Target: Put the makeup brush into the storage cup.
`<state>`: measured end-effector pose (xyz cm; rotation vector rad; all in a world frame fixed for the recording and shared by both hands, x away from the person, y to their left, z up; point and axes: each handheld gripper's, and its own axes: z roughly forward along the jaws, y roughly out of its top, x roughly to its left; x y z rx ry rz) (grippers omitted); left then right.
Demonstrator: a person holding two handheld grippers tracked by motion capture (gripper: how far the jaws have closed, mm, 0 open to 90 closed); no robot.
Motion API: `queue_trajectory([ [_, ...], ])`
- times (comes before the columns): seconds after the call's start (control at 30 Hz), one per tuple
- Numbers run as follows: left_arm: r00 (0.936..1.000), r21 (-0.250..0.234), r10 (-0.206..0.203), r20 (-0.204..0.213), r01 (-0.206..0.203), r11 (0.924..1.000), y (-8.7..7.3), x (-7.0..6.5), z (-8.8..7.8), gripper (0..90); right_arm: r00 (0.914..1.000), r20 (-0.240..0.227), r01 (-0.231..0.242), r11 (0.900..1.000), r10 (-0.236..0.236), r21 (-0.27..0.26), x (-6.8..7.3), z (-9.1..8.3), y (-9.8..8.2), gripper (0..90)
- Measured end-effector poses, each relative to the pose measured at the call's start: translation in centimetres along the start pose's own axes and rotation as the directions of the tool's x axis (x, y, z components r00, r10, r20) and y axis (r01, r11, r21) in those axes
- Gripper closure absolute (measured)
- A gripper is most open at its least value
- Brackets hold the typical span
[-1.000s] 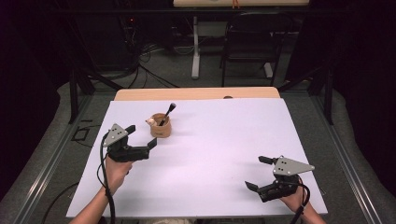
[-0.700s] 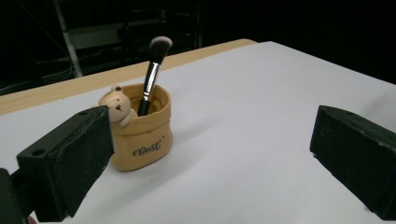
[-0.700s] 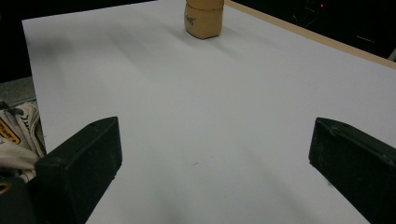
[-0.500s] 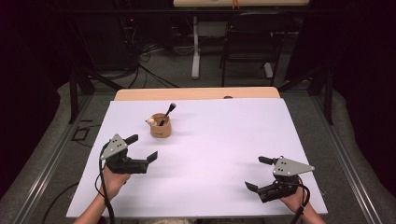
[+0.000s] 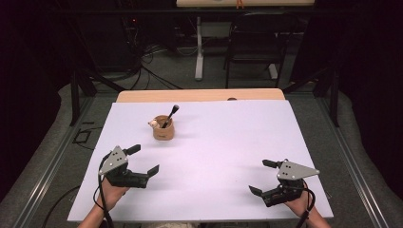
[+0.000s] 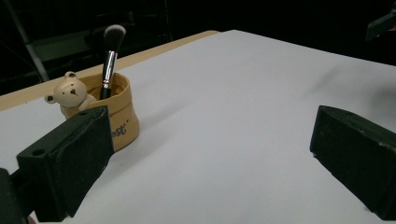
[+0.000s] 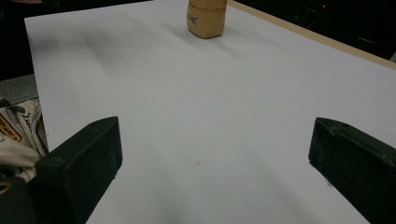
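Cup (image 5: 163, 128) of tan colour stands upright on the white surface (image 5: 228, 142), ahead of the left gripper (image 5: 140, 160) and a little to the right of its line, near but apart from its jaws. A small bear figure (image 5: 153, 123) sits on the cup's left rim, and a brush (image 5: 170, 115) stands in the cup with its dark bristle head up, leaning toward the right. In the left gripper view the cup (image 6: 116, 116) shows just past the left jaw, partly hidden by it, with the bear (image 6: 70, 91) on its rim and the brush (image 6: 109, 58) rising above it; bare surface (image 6: 224, 140) lies between the two jaws. The left gripper's jaws stand wide apart and hold nothing. The right gripper (image 5: 260, 176) rests low at the surface's near right corner, well apart from the cup, its jaws also spread wide and holding nothing. In the right gripper view the cup (image 7: 206, 18) stands far ahead, roughly midway between the jaws, cut off at the top edge, with bare surface (image 7: 210, 116) between the jaws and it.
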<state>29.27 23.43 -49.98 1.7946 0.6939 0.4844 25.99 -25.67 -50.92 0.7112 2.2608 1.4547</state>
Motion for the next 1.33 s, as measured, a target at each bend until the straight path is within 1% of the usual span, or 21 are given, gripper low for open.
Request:
queue_trajectory([
  [0.03, 1.0, 0.007, -0.001, 0.008, 0.001, 1.0, -0.2, 0.0, -0.1, 0.0, 1.0, -0.001, 0.001, 1.0, -0.001, 0.0, 0.0, 0.0, 0.0, 2.2],
  [0.07, 1.0, 0.007, -0.001, 0.008, 0.001, 1.0, -0.2, 0.0, -0.1, 0.0, 1.0, 0.001, 0.001, 1.0, -0.001, 0.002, 0.0, 0.0, 0.0, 2.2],
  [0.1, 0.9998, 0.015, 0.007, 0.02, -0.007, 0.9999, -0.5, 0.0, -0.3, 0.0, 1.0, 0.0, 0.001, 1.0, -0.001, 0.003, 0.0, 0.0, 0.0, 2.2],
  [0.17, 0.9997, 0.015, 0.01, 0.021, -0.01, 0.9998, -0.6, -0.1, -0.3, 0.0, 1.0, -0.001, 0.001, 1.0, -0.001, 0.003, 0.0, 0.0, 0.0, 2.2],
  [0.2, 0.9994, 0.019, 0.018, 0.029, -0.019, 0.9996, -0.7, -0.1, -0.4, 0.0, 1.0, -0.001, 0.001, 1.0, -0.001, 0.003, 0.0, 0.0, 0.0, 2.2],
  [0.23, 0.9992, 0.017, 0.024, 0.033, -0.024, 0.9996, -0.8, -0.1, -0.5, 0.0, 1.0, -0.002, 0.003, 1.0, -0.003, 0.003, 0.0, 0.0, 0.0, 2.2],
  [0.27, 0.9985, 0.009, 0.03, 0.046, -0.031, 0.9995, -1.1, -0.2, -0.7, 0.0, 1.0, -0.003, 0.004, 1.0, -0.004, 0.002, 0.0, 0.0, 0.0, 2.2],
  [0.3, 0.9985, 0.009, 0.03, 0.046, -0.031, 0.9995, -1.1, -0.2, -0.7, 0.0, 1.0, -0.003, 0.004, 1.0, -0.004, 0.002, 0.0, 0.0, 0.0, 2.2],
  [0.4, 0.9958, -0.005, 0.055, 0.073, -0.055, 0.9985, -1.8, -0.4, -1.1, 0.0, 1.0, -0.005, 0.004, 1.0, -0.004, 0.003, 0.0, 0.0, 0.0, 2.3],
  [0.6, 0.9942, 0.007, 0.056, 0.092, -0.057, 0.9983, -2.2, -0.5, -1.3, 0.0, 1.0, -0.003, 0.006, 1.0, -0.006, 0.003, 0.0, 0.1, 0.0, 2.4],
  [0.67, 0.9954, 0.005, 0.047, 0.083, -0.048, 0.9988, -2.4, -0.3, -1.4, 0.0, 1.0, 0.0, 0.008, 1.0, -0.008, 0.005, 0.0, 0.0, 0.0, 2.4],
  [0.7, 0.9954, 0.005, 0.047, 0.083, -0.048, 0.9988, -2.4, -0.3, -1.4, 0.0, 1.0, 0.0, 0.005, 1.0, -0.005, 0.004, 0.0, 0.0, 0.0, 2.4],
  [0.73, 0.9959, 0.01, 0.036, 0.083, -0.037, 0.9993, -2.5, -0.2, -1.6, 0.0, 1.0, 0.002, 0.005, 1.0, -0.005, 0.005, 0.0, 0.0, -0.1, 2.4],
  [0.8, 0.9962, 0.015, 0.03, 0.081, -0.032, 0.9994, -2.6, -0.2, -1.6, 0.0, 1.0, 0.001, 0.001, 1.0, -0.001, 0.008, 0.0, 0.1, -0.1, 2.4],
  [0.83, 0.9962, 0.021, 0.037, 0.079, -0.038, 0.999, -2.7, -0.2, -1.8, 0.0, 1.0, 0.002, 0.002, 1.0, -0.002, 0.01, -0.1, 0.1, -0.1, 2.4],
  [0.9, 0.9967, 0.013, 0.042, 0.07, -0.043, 0.999, -2.7, -0.2, -1.9, 0.0, 1.0, 0.0, -0.001, 1.0, 0.001, 0.01, 0.0, 0.1, -0.1, 2.4],
  [1.0, 0.9967, 0.011, 0.044, 0.068, -0.044, 0.999, -2.7, -0.2, -1.9, 0.0, 1.0, 0.0, 0.002, 1.0, -0.002, 0.01, 0.0, 0.2, -0.1, 2.4],
  [1.1, 0.9956, 0.011, 0.055, 0.076, -0.056, 0.9984, -2.7, -0.2, -1.7, 0.0, 1.0, -0.001, 0.0, 1.0, 0.0, 0.012, -0.1, 0.2, -0.1, 2.4],
  [1.27, 0.9958, 0.006, 0.054, 0.074, -0.054, 0.9985, -2.7, -0.2, -1.6, 0.0, 1.0, 0.001, 0.0, 1.0, 0.0, 0.004, -0.1, 0.2, -0.2, 2.2],
  [1.33, 0.9963, 0.01, 0.049, 0.07, -0.05, 0.9987, -2.7, -0.1, -1.5, 0.0, 1.0, 0.006, 0.004, 1.0, -0.004, 0.009, 0.0, 0.2, -0.2, 2.1],
])
